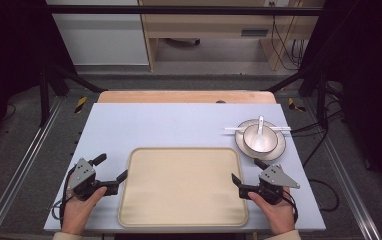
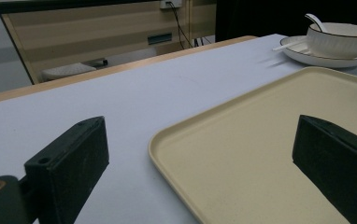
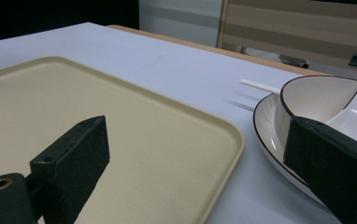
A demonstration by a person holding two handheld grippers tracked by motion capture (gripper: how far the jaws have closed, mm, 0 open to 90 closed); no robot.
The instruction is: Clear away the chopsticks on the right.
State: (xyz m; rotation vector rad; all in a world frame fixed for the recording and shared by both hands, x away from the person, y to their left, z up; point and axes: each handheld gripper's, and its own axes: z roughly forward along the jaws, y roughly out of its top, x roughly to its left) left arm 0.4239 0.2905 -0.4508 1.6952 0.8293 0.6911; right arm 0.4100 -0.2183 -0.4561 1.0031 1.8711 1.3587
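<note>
Both grippers poised, fingers wide, flanking the empty tray.
Right gripper could clip the nearby bowl, toppling its spoon.

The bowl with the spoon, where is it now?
In the high view, the bowl sits on a plate at the table's far right, just beyond the tray's right corner.

Beyond the pale blue-grey table with its wooden far edge, grey floor fills both sides of the frame, a light wooden desk stands at upper centre beside a white cabinet, and dark metal frame bars and cables flank it.
</note>
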